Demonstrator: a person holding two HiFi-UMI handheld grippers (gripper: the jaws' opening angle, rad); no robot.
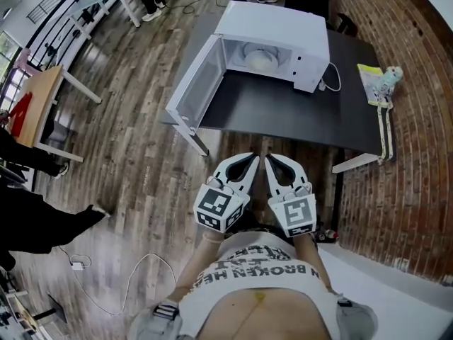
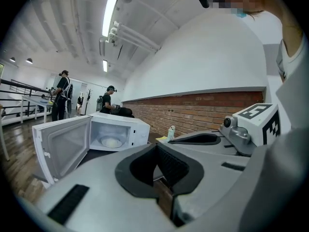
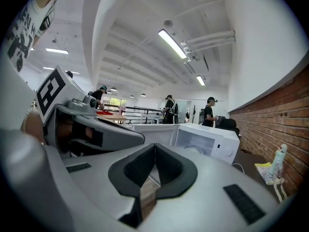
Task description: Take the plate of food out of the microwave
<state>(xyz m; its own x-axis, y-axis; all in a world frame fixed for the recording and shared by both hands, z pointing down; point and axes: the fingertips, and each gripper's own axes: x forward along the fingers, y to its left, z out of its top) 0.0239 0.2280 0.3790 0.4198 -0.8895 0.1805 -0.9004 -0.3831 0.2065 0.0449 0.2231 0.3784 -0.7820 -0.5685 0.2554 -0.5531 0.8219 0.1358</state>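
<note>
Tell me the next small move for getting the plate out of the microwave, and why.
Probably carry the right claw forward toward the microwave, spreading its jaws on the way. The door stands open with the plate of food inside, yet it and the left claw are both shut, empty and held near the person's body.

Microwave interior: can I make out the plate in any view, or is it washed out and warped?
Head view: the microwave cavity is bright, the plate of food pale but readable; fisheye bends the table edges. Left gripper view: plate of food clear and evenly lit. Right gripper view: cavity washed out, plate of food indistinct.
</note>
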